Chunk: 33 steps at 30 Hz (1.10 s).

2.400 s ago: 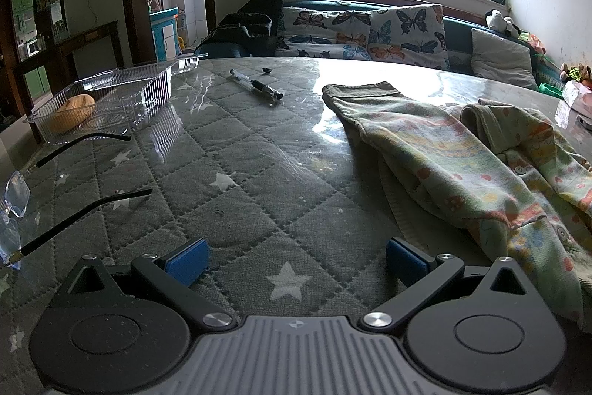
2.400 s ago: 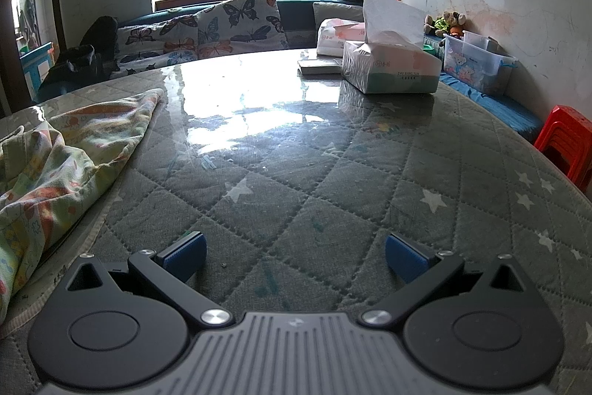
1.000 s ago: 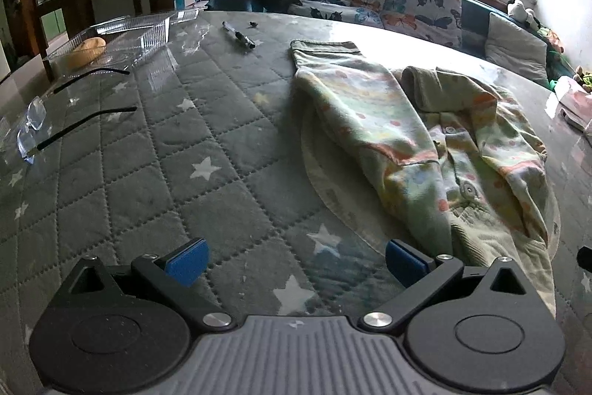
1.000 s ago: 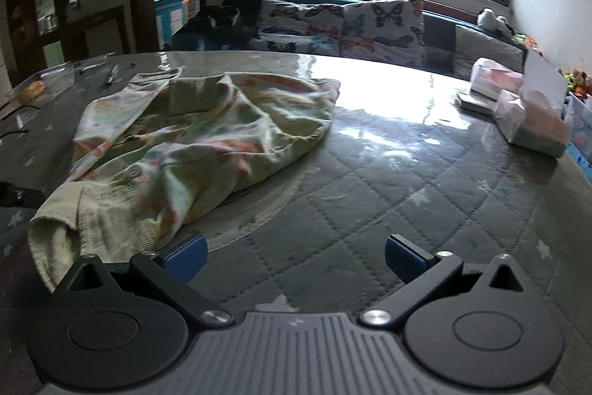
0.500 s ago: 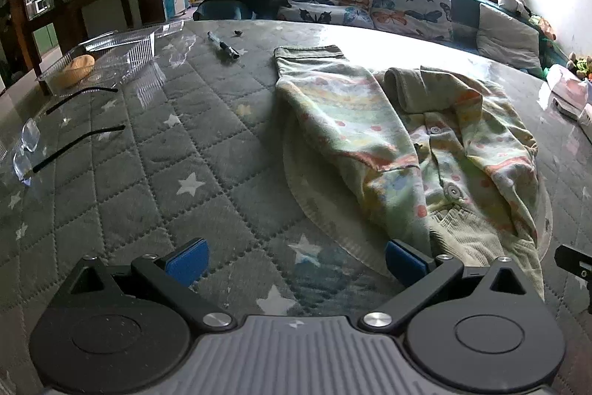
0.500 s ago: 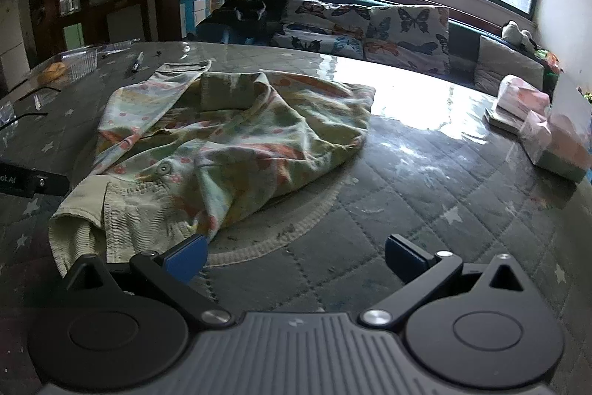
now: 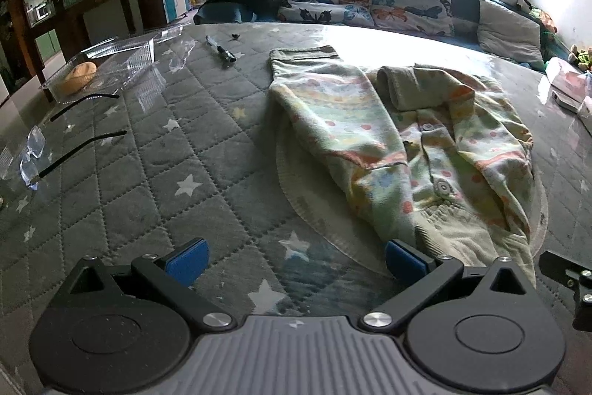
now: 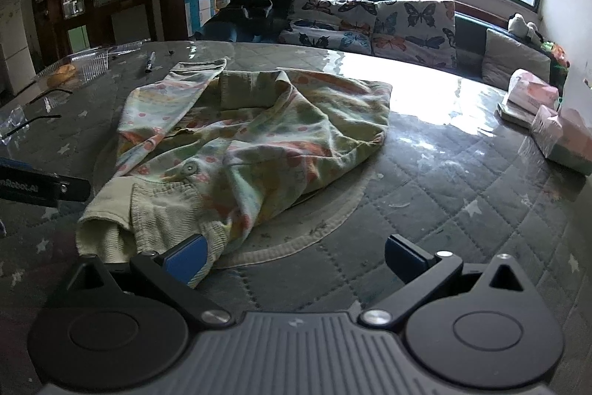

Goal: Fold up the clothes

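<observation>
The round table (image 7: 155, 150), covered in a grey quilted star-print cloth under a glossy clear sheet, fills both of my views. Beyond its far edge runs a sofa with butterfly cushions (image 7: 373, 0) below the window.

The garment to fold, a pale floral children's cardigan (image 7: 407, 143) with snap buttons and ribbed hem, lies crumpled at the table's middle on a round beige mat (image 8: 318, 224). One sleeve stretches toward the far edge.

My left gripper (image 7: 294, 258) hovers low over the cloth, jaws spread wide and holding nothing; its right blue pad sits just beside the cardigan's ribbed hem. My right gripper (image 8: 294, 256) is likewise wide open and empty, its left pad (image 8: 185, 260) in front of the hem corner; whether it touches I cannot tell.

Smaller things sit further out: tissue packs (image 8: 555, 132) on the right, a clear plastic tray (image 7: 107, 67) with a bun, spectacles (image 7: 40, 150), and a pen (image 7: 221, 50).
</observation>
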Tool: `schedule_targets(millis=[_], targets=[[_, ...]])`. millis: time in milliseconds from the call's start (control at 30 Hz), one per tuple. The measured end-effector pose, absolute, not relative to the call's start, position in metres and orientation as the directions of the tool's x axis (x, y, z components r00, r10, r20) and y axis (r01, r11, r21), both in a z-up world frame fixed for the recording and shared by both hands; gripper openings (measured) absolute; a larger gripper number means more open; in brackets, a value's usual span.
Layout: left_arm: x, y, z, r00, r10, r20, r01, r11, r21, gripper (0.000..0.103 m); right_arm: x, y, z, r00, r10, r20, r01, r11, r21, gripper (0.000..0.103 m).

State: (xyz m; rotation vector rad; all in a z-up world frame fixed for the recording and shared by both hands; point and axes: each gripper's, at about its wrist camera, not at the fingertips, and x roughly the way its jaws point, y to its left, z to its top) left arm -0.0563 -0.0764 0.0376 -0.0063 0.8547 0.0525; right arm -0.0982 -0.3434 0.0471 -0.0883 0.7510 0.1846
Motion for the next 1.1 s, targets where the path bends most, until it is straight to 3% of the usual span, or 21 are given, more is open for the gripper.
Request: schedule_targets(millis=[1100], targets=[[-0.055, -0.093, 0.045, 0.675, 0.040, -0.737, -0.004, 0.999, 0.051, 0.103, -0.097, -0.336, 0.051, 0.715, 0.128, -0.687, -0.184, 0.983, -0.010, 0.099]])
